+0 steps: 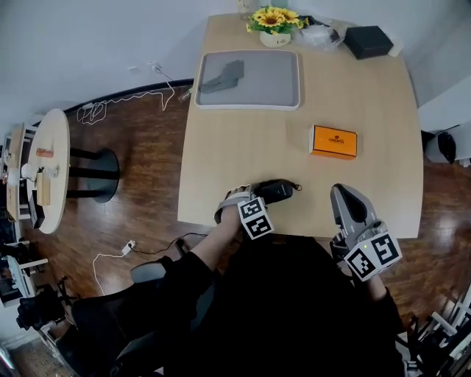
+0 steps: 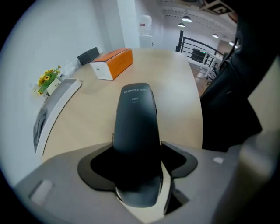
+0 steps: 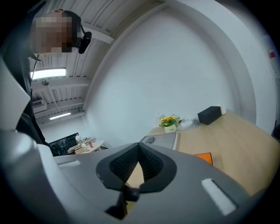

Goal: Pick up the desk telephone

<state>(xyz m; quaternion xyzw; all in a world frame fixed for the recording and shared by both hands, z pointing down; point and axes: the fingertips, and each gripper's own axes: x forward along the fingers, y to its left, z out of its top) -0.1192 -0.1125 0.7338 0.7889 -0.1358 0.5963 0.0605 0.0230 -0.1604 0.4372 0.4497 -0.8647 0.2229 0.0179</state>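
Note:
A dark telephone handset is at the near edge of the wooden table, and my left gripper is shut on its near end. In the left gripper view the handset runs out from between the jaws of the left gripper, pointing across the table. I cannot tell whether it rests on the wood or hangs just above it. My right gripper is at the table's near right edge, shut on nothing. In its own view the pads of the right gripper meet and point up toward the wall.
An orange box lies mid-table, right of centre. A grey tray at the far side holds a grey object. Behind it stand a sunflower pot and a black box. A round side table stands at the left.

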